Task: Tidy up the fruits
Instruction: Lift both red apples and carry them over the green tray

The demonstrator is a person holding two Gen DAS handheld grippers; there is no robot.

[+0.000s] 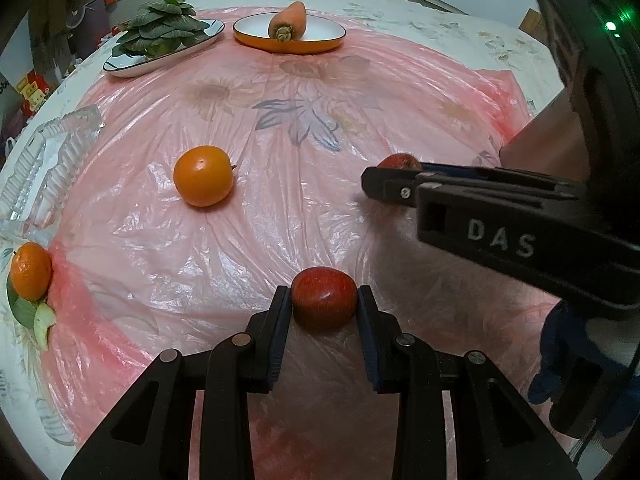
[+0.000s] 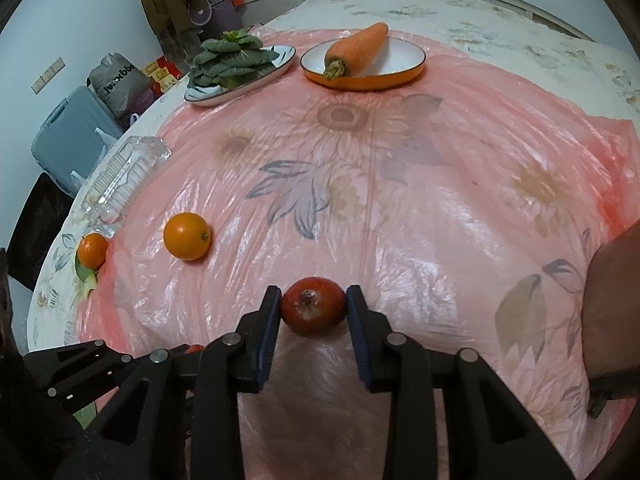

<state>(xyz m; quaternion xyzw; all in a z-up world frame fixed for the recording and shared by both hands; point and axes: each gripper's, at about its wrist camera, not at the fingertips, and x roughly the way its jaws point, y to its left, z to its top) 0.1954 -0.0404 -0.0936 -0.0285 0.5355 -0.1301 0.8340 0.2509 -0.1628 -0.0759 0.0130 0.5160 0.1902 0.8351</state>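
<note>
My left gripper (image 1: 323, 300) is shut on a red apple (image 1: 323, 298) low over the pink plastic sheet. My right gripper (image 2: 313, 307) is shut on a second red apple (image 2: 313, 312); it also shows in the left wrist view (image 1: 384, 178), with that apple (image 1: 398, 160) behind its fingers. An orange (image 1: 203, 176) lies on the sheet to the left, also in the right wrist view (image 2: 187, 236). A smaller orange with leaves (image 1: 30, 271) sits at the left table edge, also in the right wrist view (image 2: 92, 251).
A clear glass tray (image 1: 44, 160) stands at the left edge, also in the right wrist view (image 2: 120, 178). At the back, a plate of green leaves (image 1: 160, 40) and an orange-rimmed plate (image 1: 320, 36) holding a carrot (image 1: 288, 20). A suitcase (image 2: 72, 136) stands beyond the table.
</note>
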